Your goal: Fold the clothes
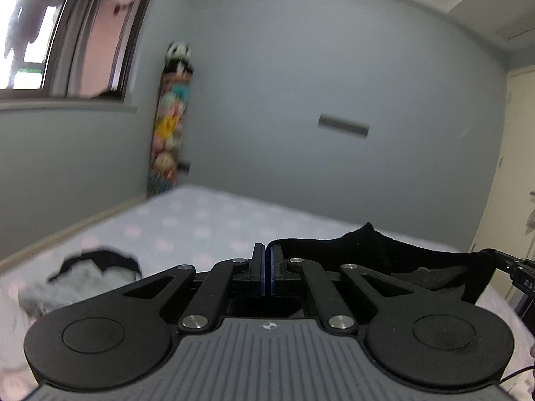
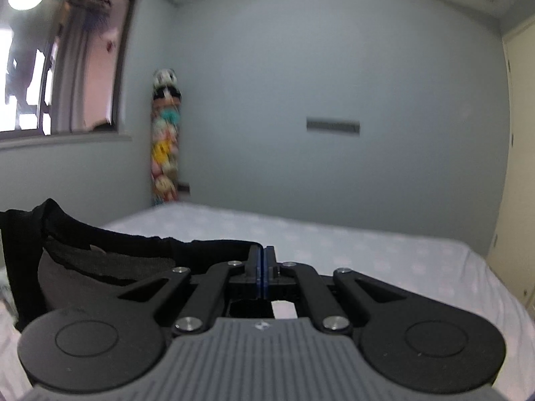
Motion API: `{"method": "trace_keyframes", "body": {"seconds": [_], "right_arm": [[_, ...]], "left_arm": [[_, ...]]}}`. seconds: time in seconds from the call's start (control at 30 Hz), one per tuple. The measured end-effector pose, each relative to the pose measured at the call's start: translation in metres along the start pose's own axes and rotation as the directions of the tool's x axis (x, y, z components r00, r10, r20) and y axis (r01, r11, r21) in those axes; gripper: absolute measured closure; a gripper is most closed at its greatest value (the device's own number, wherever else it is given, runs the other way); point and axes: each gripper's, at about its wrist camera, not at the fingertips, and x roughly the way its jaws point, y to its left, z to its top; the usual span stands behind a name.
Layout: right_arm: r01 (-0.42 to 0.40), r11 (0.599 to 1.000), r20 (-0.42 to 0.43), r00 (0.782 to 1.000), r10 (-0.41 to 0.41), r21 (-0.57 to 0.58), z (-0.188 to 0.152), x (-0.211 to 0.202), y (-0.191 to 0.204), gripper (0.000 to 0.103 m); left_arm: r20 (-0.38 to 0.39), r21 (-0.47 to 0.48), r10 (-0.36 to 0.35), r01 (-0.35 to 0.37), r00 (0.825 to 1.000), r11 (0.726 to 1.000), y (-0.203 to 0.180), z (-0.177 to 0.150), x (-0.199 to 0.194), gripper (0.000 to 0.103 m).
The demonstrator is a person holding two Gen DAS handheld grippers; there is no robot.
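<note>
Holding a black garment (image 1: 384, 257) up between my two tools, I see it stretched above the bed (image 1: 207, 227), well off the sheet. My left tool (image 1: 267, 272) is clenched, its blue-edged pads pressed together, and the top hem of the garment runs from those pads off to the right in the left wrist view, toward my right tool (image 1: 515, 272), which shows only as a bit of black hardware at the frame's edge. In the right wrist view my right tool (image 2: 262, 274) is likewise pinched tight, with the same hem (image 2: 214, 245) leading leftward from its pads; the fabric sags between the two grips and opens to show a dark grey inner side (image 2: 100, 264). A second piece of clothing, pale grey with a black trim (image 1: 90, 274), lies crumpled on the bed to the left. Beyond the bed stands a colourful upright column of soft toys (image 1: 169, 123) in the corner beside a window (image 1: 67, 30); it is blurred.
</note>
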Motion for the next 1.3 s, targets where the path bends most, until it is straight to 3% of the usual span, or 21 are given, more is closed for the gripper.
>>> {"method": "trace_keyframes", "body": {"seconds": [0.13,0.33,0.53,0.77,0.87,0.97,1.03,1.17,1.3], "right_arm": [[-0.02,1.0,0.107,0.994,0.02,-0.005,0.034,-0.032,0.001,0.101],[-0.059,0.998,0.235,0.97,0.056,0.004,0.066,-0.087,0.002,0.101],[-0.101,0.992,0.343,0.937,0.067,0.082,0.065,-0.131,-0.002,0.101],[-0.157,0.984,0.434,0.895,0.104,0.087,0.09,-0.149,-0.007,0.101],[-0.165,0.982,0.416,0.902,0.113,0.091,0.095,-0.138,-0.011,0.101],[-0.149,0.984,0.34,0.934,0.106,0.102,0.087,-0.101,-0.013,0.101],[-0.129,0.986,0.274,0.957,0.095,0.108,0.072,-0.066,-0.012,0.101],[-0.079,0.993,0.143,0.988,0.066,0.09,0.042,0.013,-0.007,0.101],[-0.051,0.996,0.011,0.999,0.05,0.07,0.014,0.106,-0.003,0.101]], "left_arm": [[0.106,0.009,-0.047,0.047,0.993,0.999,0.001,0.032,-0.039,0.102],[0.249,0.041,-0.105,0.098,0.963,0.994,-0.006,0.05,-0.091,0.102],[0.343,0.045,-0.122,0.114,0.931,0.993,-0.019,0.051,-0.111,0.102],[0.408,0.073,-0.119,0.097,0.905,0.993,-0.029,0.067,-0.113,0.102],[0.338,0.087,-0.107,0.082,0.935,0.993,-0.03,0.07,-0.089,0.102],[0.204,0.079,-0.076,0.061,0.976,0.995,-0.023,0.059,-0.031,0.102],[0.131,0.084,-0.047,0.036,0.99,0.996,-0.017,0.049,0.009,0.102],[0.009,0.114,0.005,-0.006,1.0,0.993,-0.01,0.032,0.098,0.102],[-0.104,0.175,0.062,-0.043,0.993,0.984,-0.006,0.016,0.194,0.102]]}}
